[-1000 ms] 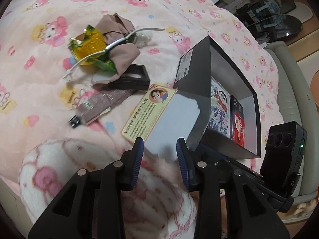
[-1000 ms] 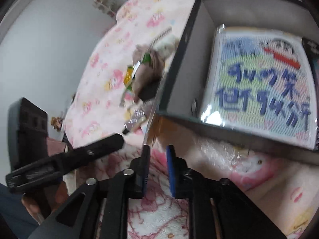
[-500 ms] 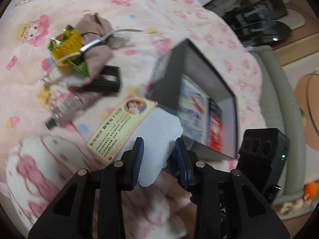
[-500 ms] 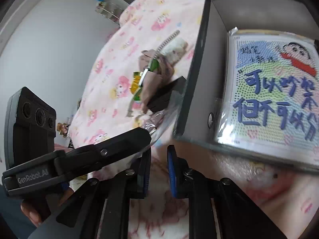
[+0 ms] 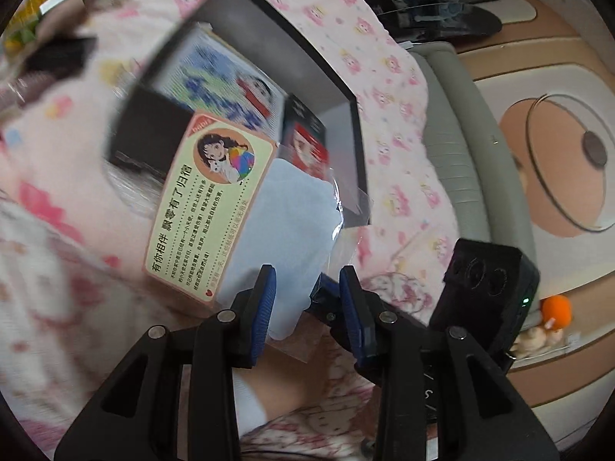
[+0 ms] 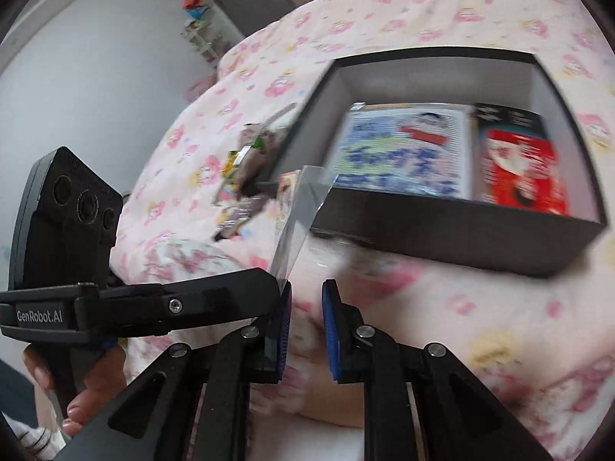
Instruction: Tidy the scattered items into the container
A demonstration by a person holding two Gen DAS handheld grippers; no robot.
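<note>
My left gripper [image 5: 305,276] is shut on the lower end of a clear card packet [image 5: 215,199], which holds a yellow cartoon card and a pale blue sheet. The packet hangs tilted over the near corner of the black box [image 5: 359,153]. In the right wrist view the packet [image 6: 296,207] shows edge-on, just in front of the box [image 6: 461,226]. A cartoon-print pack [image 6: 399,150] and a red pack [image 6: 519,176] lie inside the box. My right gripper [image 6: 307,292] is shut with nothing between its fingers, close beside the left one and short of the box.
Several loose items [image 6: 246,161] lie blurred on the pink blanket left of the box, among them a yellow-green pack [image 5: 23,27] and a small black frame [image 5: 57,55]. A grey padded bed edge [image 5: 453,115] runs along the right. A hand [image 6: 88,384] holds the left gripper.
The packet has been lifted off the blanket and carried right, over the box's near corner. Both grippers swung toward the box, which now fills more of each view.
</note>
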